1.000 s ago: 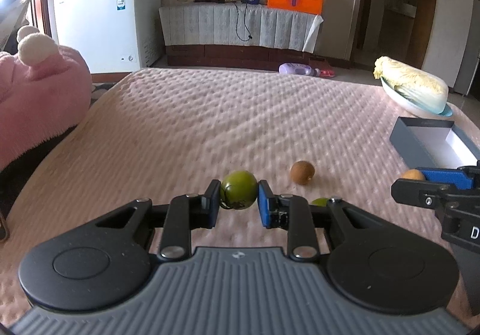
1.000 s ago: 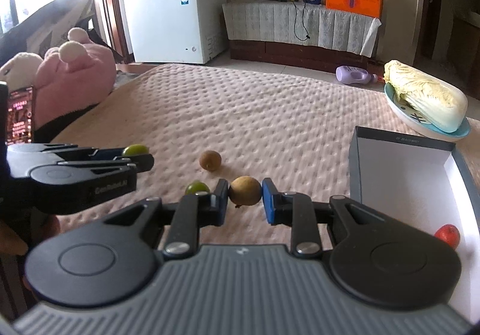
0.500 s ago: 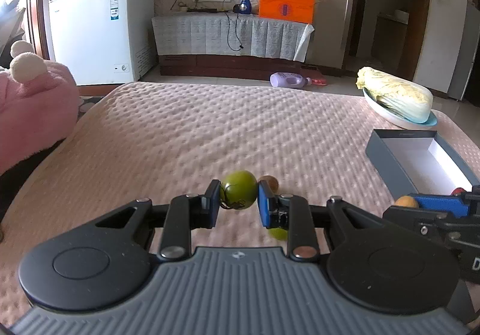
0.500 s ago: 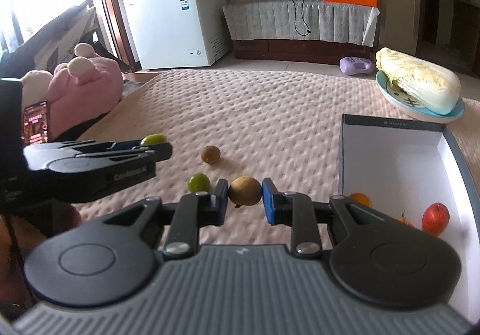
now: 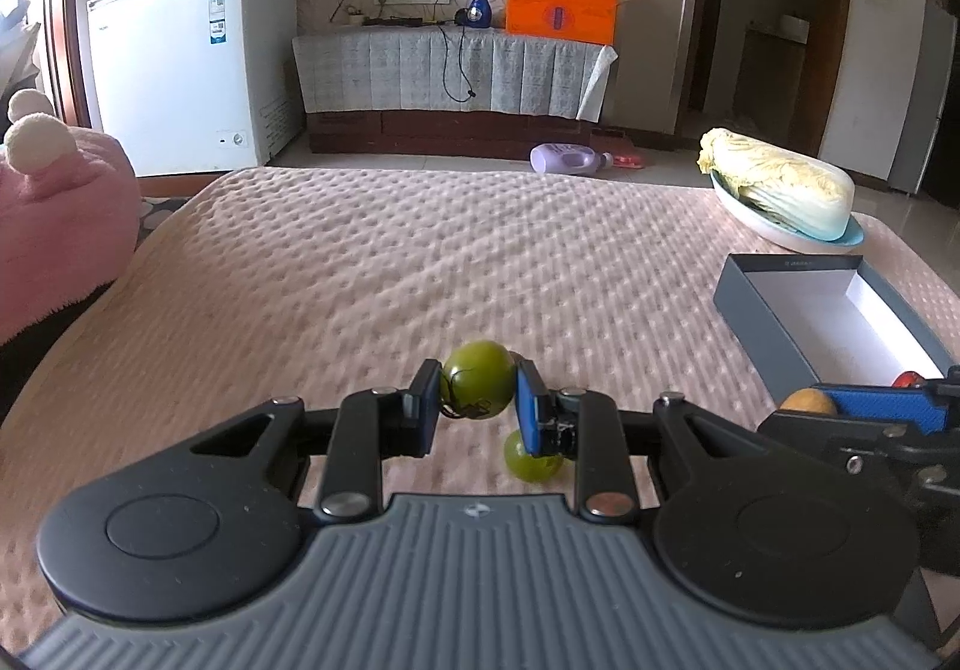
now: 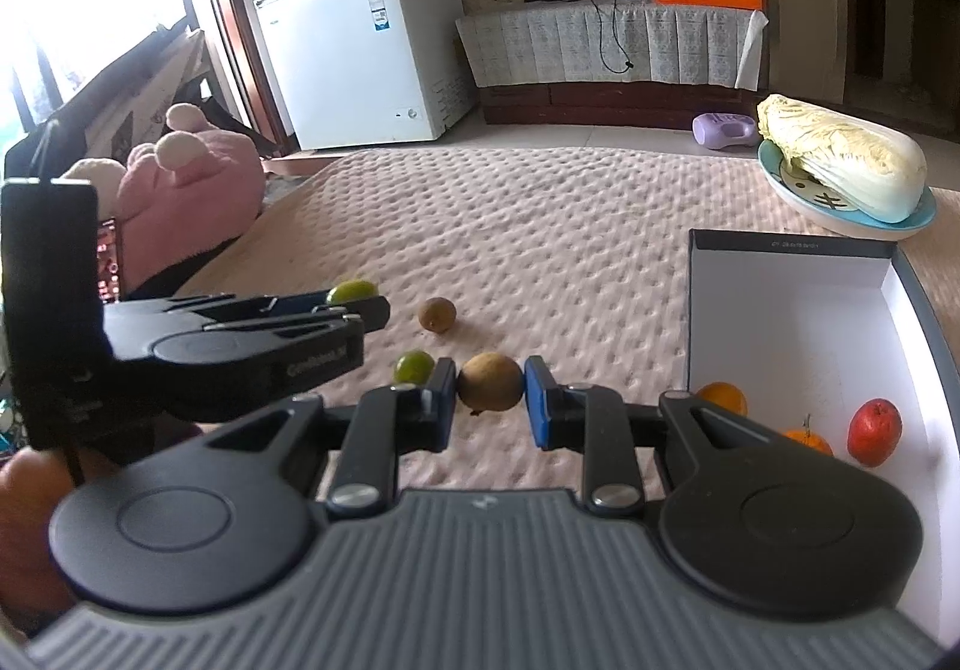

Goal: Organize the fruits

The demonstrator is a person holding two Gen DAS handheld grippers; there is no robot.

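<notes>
My left gripper (image 5: 474,400) is shut on a green round fruit (image 5: 478,379) and holds it above the pink bedspread; it also shows in the right wrist view (image 6: 354,304). My right gripper (image 6: 489,391) is shut on a brown round fruit (image 6: 489,382), close to the left wall of the open grey box (image 6: 786,250). In the box lie a red fruit (image 6: 874,431) and two orange fruits (image 6: 723,398). A second green fruit (image 6: 414,367) and a brown fruit (image 6: 437,314) lie loose on the bedspread. The box also shows in the left wrist view (image 5: 780,322).
A plate with a napa cabbage (image 6: 840,172) stands behind the box at the bed's far right corner. A pink plush toy (image 6: 180,190) lies at the left edge. A white freezer (image 5: 192,63) and a covered cabinet (image 5: 450,63) stand beyond the bed.
Both grippers have lifted and moved right toward the box with their fruits. The box's inside with its fruits has come into the right wrist view.
</notes>
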